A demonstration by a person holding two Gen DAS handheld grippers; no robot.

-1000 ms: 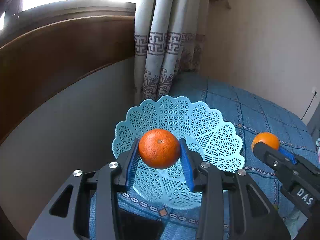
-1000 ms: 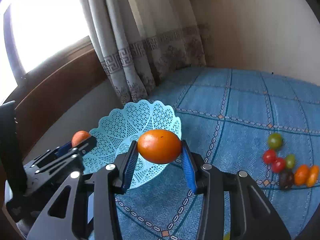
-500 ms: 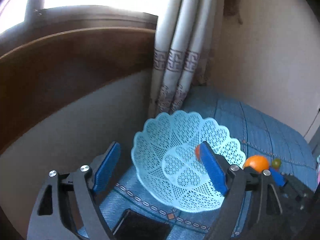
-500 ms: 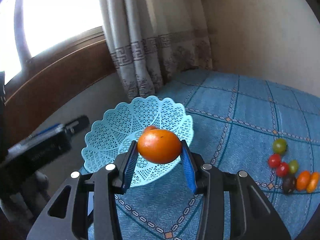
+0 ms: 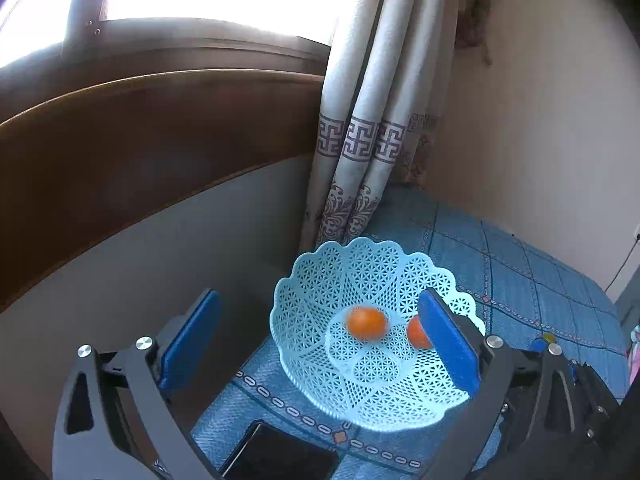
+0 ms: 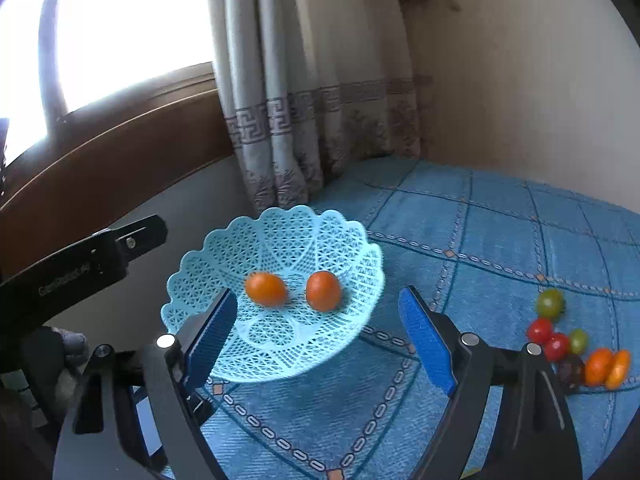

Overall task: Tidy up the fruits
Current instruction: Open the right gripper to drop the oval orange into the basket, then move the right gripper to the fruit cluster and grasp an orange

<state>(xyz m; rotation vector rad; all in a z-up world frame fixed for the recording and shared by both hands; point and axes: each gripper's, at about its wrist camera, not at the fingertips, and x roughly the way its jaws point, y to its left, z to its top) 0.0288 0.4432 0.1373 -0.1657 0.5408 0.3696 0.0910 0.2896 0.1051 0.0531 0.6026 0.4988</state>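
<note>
Above the near rim of the basket, the right gripper (image 6: 324,334) hangs with its blue pads (image 6: 426,344) spread wide and nothing between them. Its left pad overlaps the basket's near edge in the right wrist view, while the right pad sits over bare blue cloth. The left gripper (image 5: 318,340) is likewise spread wide and empty; in its own view one pad stands over the grey wall side and the other in front of the basket's right rim.

Between them sits the light-blue lattice basket (image 6: 212,248), resting on the blue quilted cloth (image 6: 500,240). Two oranges lie on the basket floor, close together but not clearly touching: the left orange (image 6: 266,289) and the right orange (image 6: 323,291). In the left wrist view the second one is partly hidden behind a pad.

Well off to the right on the cloth lies a cluster of small fruits (image 6: 568,340): green, red, one dark and two orange ones, bunched together.

Behind the basket hang patterned curtains (image 6: 304,128), beside a brown wooden headboard (image 5: 140,140) and a bright window (image 6: 132,24).
</note>
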